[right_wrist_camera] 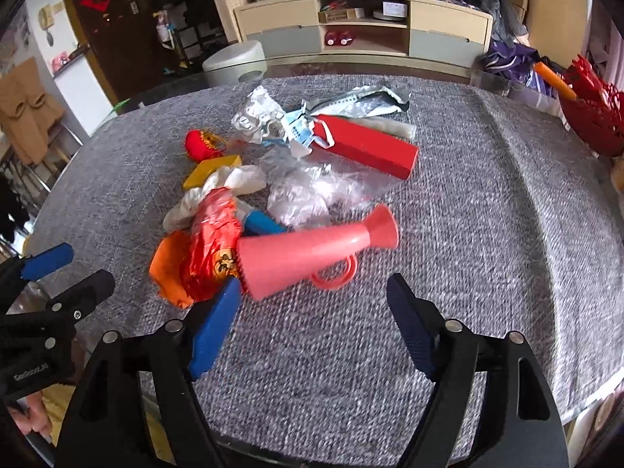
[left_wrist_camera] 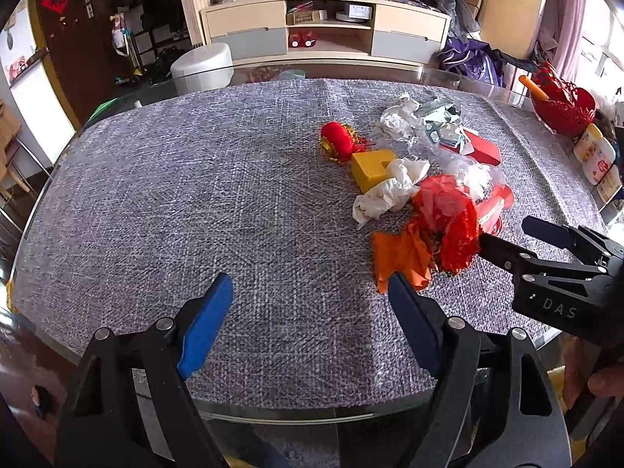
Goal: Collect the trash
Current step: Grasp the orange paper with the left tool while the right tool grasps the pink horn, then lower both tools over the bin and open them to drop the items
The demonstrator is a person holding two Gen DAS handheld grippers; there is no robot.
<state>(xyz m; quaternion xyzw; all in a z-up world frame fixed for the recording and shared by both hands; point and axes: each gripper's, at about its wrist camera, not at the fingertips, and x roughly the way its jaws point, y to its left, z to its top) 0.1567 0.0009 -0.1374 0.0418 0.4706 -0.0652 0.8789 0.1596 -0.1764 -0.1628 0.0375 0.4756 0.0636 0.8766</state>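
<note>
A pile of trash lies on the grey cloth: an orange and red crumpled wrapper, white crumpled plastic, clear film, a face mask and foil wrappers. Among them are a pink toy horn, a red box, a yellow block and a red lantern ornament. My left gripper is open and empty, left of the pile. My right gripper is open just before the horn; it also shows in the left wrist view.
A red basket and bottles stand at the table's right edge. A cabinet and a white stool stand beyond the table. The glass table edge runs close in front.
</note>
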